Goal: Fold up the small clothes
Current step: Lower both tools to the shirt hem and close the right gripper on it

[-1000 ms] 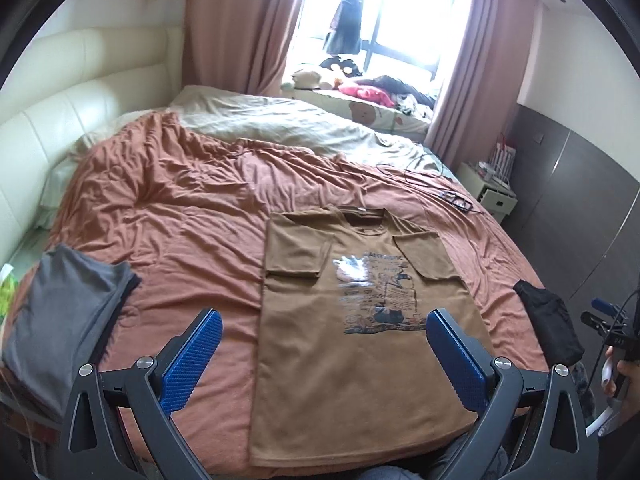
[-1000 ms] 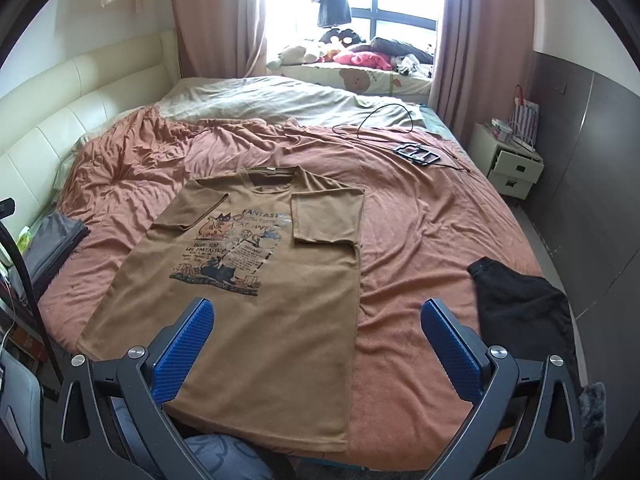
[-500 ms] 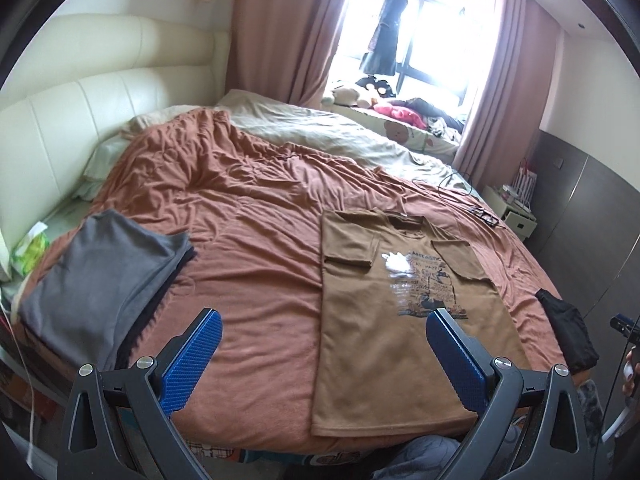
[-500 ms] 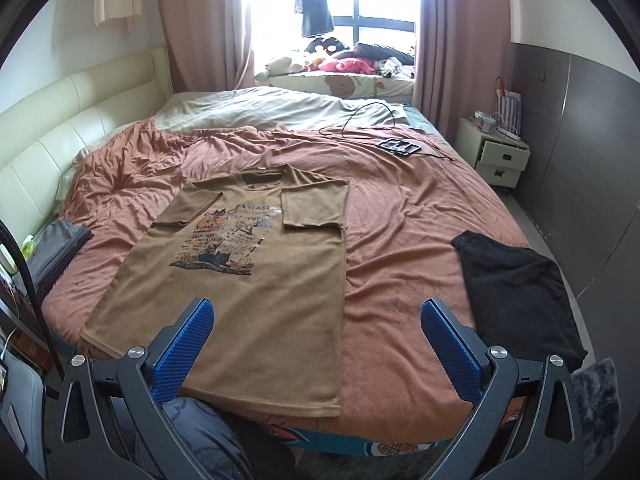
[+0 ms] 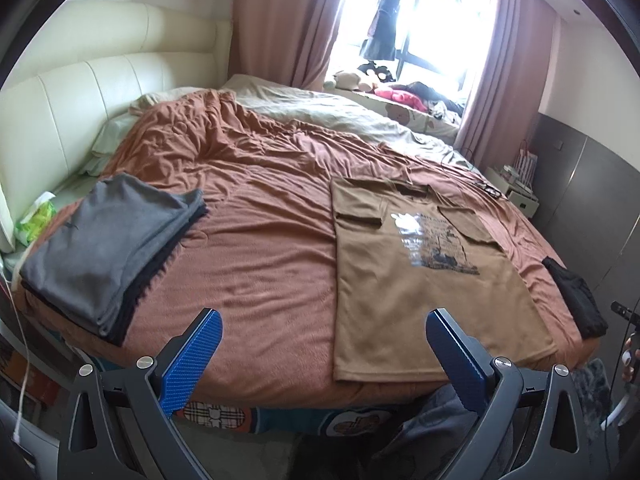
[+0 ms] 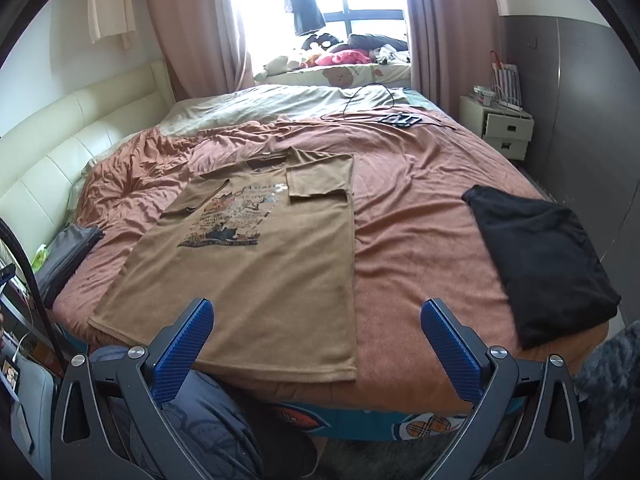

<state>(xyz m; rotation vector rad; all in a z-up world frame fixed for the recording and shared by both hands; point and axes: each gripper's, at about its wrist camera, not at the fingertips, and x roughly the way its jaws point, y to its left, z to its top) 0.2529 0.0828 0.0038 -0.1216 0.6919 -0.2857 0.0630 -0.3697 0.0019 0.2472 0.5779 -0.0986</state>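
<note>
Both tools have pulled back from the bed (image 6: 420, 220) over the last second, so more of it now shows. The left tool (image 5: 322, 354) and right tool (image 6: 316, 346) each stand with fingers wide apart, holding nothing. The brown printed T-shirt (image 6: 264, 264) lies flat ahead, sleeves already folded in; the lengthwise fold likely comes next. A folded grey stack (image 5: 108, 240) lies ahead-left of the left tool, a black garment (image 6: 540, 256) ahead-right of the right.

You've pulled both claws back from the bed.

Your left claw (image 5: 322, 346) has swung left: the grey folded stack (image 5: 108, 246) now sits ahead-left of it, the brown T-shirt (image 5: 420, 276) off to its right. Your right claw (image 6: 316, 336) has backed off too, bringing the black garment (image 6: 544, 260) fully into sight ahead-right.
</note>
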